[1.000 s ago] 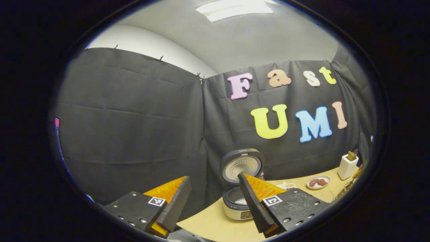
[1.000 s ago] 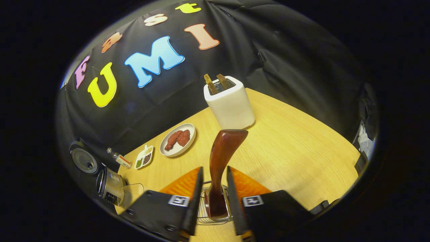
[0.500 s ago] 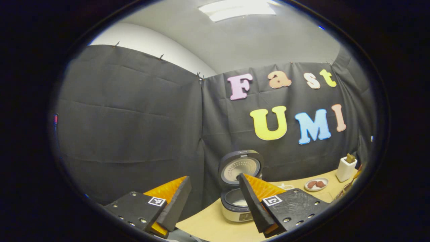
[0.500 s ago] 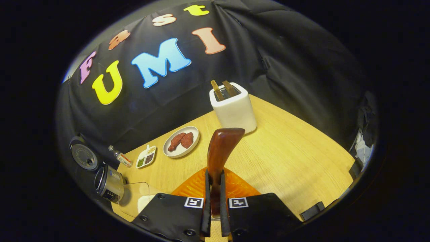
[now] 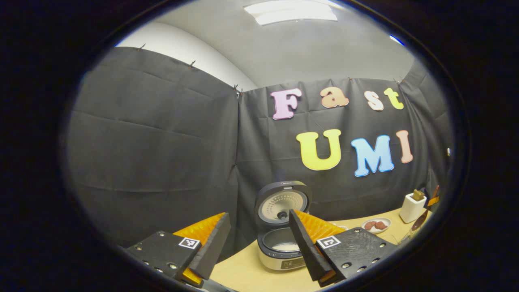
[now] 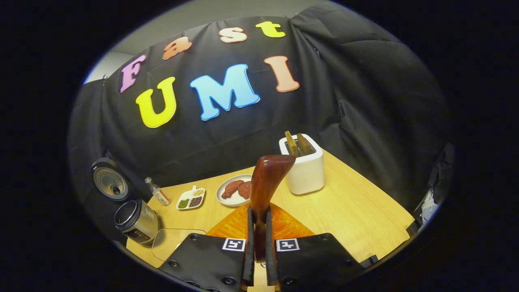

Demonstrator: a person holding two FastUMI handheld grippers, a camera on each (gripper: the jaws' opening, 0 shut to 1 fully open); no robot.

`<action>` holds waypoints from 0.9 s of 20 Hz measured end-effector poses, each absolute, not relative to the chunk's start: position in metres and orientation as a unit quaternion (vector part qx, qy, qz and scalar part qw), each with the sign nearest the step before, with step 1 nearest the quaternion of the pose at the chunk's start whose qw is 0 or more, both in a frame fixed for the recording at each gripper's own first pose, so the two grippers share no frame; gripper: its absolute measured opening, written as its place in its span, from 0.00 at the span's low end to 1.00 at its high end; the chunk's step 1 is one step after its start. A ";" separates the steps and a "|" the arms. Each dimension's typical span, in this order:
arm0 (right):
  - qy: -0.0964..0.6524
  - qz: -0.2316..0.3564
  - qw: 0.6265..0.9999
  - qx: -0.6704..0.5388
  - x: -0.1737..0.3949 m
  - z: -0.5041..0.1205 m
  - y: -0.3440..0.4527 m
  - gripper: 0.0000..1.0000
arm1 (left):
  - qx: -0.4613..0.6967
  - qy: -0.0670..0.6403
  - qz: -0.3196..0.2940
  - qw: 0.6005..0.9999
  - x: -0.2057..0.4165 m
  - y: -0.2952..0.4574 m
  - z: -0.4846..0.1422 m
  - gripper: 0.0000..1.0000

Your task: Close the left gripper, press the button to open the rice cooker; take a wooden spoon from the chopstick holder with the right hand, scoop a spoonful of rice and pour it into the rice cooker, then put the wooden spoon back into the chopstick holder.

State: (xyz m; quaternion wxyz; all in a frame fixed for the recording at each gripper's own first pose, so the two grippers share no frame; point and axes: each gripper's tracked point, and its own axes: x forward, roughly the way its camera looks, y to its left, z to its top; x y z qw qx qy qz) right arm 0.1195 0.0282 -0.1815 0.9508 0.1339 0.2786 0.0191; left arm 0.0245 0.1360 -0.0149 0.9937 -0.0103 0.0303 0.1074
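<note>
In the right gripper view the right gripper (image 6: pixel 259 259) sits at the bottom centre with its jaws clamped on the wooden spoon (image 6: pixel 265 190), which stands up between them, its broad dark end reaching mid-frame. The hold is low on the shaft, close under the bowl. The spoon looks stiff and light, with a smooth polished finish, so it may pivot or slip in a narrow two-sided pinch; a firm grip on the flatter part of the shaft, as here, seems the sound choice, and loaded rice would call for keeping it level.

Beyond it lies the wooden worktop (image 6: pixel 357 211), with a plate (image 6: pixel 235 190) just behind the spoon, a white toaster (image 6: pixel 302 170) to its right, a small divided dish (image 6: pixel 190 200) and a bottle (image 6: pixel 158 192) leftward, and the rice cooker (image 6: pixel 136 221), lid up, at the lower left.

In the left gripper view the left gripper (image 5: pixel 257 247) rides at the bottom with jaws apart and empty. Between them stands the rice cooker (image 5: pixel 282 251), open, something pale inside its pot.
</note>
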 end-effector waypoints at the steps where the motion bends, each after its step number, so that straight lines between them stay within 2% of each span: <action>1: 0.275 0.026 0.952 0.133 0.122 -0.177 0.037 0.13 | -0.012 0.031 0.107 0.994 0.025 0.139 -0.016 0.87; 12: 0.256 0.106 0.954 0.110 0.121 -0.171 0.152 0.13 | -0.018 0.035 0.130 0.991 0.035 0.192 -0.026 0.88; 18: 0.249 0.130 0.960 0.022 0.110 -0.198 0.196 0.13 | -0.017 0.044 0.133 0.990 0.040 0.212 -0.040 0.88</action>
